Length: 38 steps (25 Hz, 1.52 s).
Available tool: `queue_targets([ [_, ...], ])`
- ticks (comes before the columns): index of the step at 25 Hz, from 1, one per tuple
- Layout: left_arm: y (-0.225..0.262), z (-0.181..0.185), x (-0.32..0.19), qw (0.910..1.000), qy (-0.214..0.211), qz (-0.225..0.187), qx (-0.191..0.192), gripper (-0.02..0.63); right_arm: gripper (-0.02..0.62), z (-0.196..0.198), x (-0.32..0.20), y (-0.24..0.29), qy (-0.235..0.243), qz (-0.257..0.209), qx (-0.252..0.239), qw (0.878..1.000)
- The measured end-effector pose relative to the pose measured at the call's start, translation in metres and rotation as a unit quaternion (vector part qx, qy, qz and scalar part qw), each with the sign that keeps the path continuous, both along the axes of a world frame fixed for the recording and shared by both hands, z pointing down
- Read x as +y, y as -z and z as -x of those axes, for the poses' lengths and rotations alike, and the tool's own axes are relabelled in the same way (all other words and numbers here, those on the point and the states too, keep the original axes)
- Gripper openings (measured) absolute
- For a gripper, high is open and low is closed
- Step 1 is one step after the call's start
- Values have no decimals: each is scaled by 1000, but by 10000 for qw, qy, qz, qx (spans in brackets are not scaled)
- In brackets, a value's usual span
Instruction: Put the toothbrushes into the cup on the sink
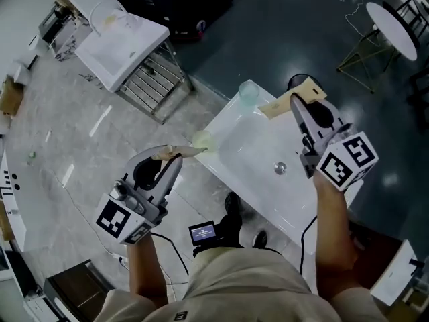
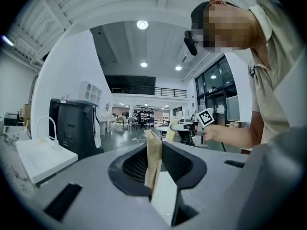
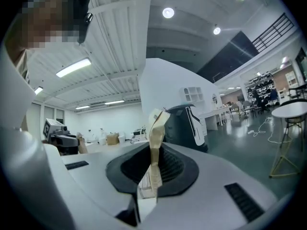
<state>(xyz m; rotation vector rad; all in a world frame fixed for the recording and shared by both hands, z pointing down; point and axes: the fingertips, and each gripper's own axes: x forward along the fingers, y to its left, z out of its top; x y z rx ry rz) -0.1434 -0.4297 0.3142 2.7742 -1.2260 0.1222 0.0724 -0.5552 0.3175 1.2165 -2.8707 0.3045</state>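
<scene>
Paper-wrapped toothbrush point(image 1: 190, 151) was clamped in the left gripper point(image 2: 155, 159) and stuck out past its tips. A second toothbrush point(image 1: 278, 104), also in tan paper, was pinched in the right gripper point(image 3: 152, 169), whose jaws were nearly together on it. The clear cup point(image 1: 249, 92) stood on the white sink's point(image 1: 248, 159) far corner, near the right gripper's tips and to their left, and well ahead and to the right of the left gripper.

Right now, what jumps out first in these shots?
The left gripper grips a flat tan packet at the left edge of a white sink; the right gripper grips a second packet over its far side. A clear cup stands on the sink's far corner.
</scene>
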Motion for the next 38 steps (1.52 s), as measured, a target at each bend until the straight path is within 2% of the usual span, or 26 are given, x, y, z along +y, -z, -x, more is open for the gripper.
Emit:
queue_targets([
  [3,-10,10,-23,9997,-57,64,210,86,31,13,-49,-31,-184,106,167,9996],
  [6,-32,25,-41,9998,-16,212,48,86,31,25,-89,-64,-299,284,266,9988],
  [11,-56,43,-70,9991,-20,397,117,86,31,48,-138,-119,-359,598,391,9968],
  [20,-96,67,-86,9974,-28,688,207,86,31,70,-173,-200,-355,1094,689,9910],
  [29,-113,73,-93,9962,-31,820,308,86,31,73,-182,-244,-337,1497,842,9846],
  [31,-114,72,-93,9961,-46,829,299,86,48,72,-183,-249,-359,1553,883,9833],
  [34,-114,70,-92,9962,-60,824,291,86,136,67,-185,-250,-469,1576,982,9815],
  [38,-111,65,-89,9965,-62,783,298,86,203,53,-186,-247,-738,1466,1168,9795],
])
